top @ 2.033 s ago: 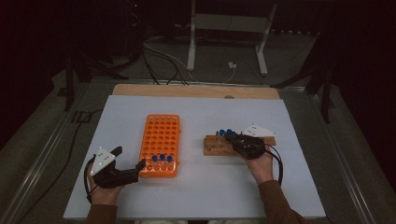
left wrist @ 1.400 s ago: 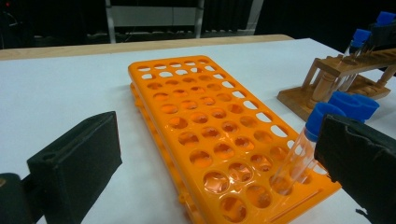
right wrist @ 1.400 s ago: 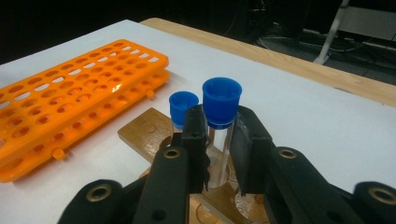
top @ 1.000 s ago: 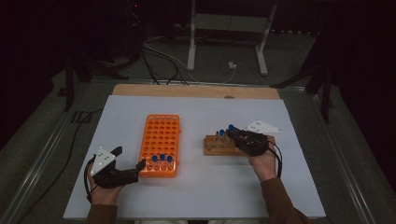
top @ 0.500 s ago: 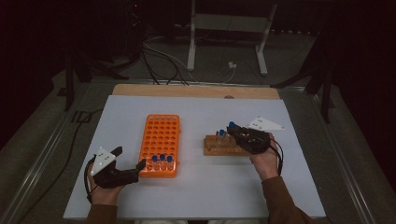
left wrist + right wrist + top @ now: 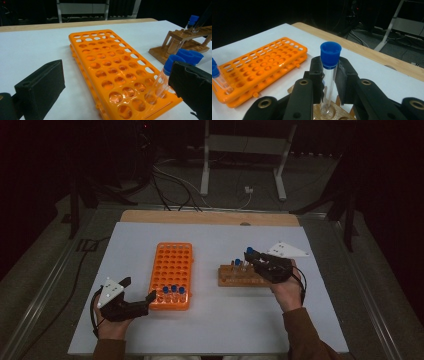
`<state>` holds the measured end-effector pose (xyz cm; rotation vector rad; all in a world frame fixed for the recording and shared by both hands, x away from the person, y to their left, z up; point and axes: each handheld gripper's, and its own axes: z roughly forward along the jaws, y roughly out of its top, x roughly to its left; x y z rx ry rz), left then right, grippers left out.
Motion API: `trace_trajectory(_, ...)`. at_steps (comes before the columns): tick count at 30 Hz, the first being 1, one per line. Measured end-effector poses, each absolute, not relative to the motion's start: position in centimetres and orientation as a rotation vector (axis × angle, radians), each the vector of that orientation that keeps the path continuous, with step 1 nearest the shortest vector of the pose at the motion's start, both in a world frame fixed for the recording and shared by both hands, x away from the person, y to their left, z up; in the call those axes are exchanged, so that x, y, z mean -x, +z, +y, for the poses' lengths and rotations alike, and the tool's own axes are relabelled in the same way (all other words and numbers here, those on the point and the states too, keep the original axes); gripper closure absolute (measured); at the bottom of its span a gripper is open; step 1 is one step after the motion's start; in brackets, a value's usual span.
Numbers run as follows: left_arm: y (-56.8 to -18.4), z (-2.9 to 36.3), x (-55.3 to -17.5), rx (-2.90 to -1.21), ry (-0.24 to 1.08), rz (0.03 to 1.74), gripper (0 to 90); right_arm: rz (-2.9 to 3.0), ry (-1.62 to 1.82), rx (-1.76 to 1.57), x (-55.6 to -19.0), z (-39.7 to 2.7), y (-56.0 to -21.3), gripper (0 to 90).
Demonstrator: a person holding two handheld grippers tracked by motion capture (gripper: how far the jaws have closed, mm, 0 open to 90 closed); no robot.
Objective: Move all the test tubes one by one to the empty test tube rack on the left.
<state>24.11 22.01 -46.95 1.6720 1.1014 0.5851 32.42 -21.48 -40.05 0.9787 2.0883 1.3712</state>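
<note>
Above the wooden rack, the right gripper clamped a blue-capped test tube, its base partly hidden. Nearby, the left gripper sat unclenched beside the orange rack.

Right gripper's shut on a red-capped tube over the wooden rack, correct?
Not quite: the cap is blue, not red. The right gripper view shows the right gripper shut on a blue-capped tube over the wooden rack.

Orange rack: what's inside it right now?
The orange rack holds three blue-capped tubes in its near row; other holes look empty. The left tool's jaw hides one tube's lower part.
</note>
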Motion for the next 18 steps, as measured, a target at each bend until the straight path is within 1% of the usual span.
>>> trace_trajectory(7,-46.8,22.1,-24.0,-1.667,0.588,1.102,1.4,2.095,1.393,-0.965,-32.0,-21.1,-39.6,76.3)
trace_trajectory(18,-46.5,21.9,-23.9,-1.671,0.597,1.094,1.3,2.124,1.422,-0.949,-31.8,-19.9,-39.8,76.3)
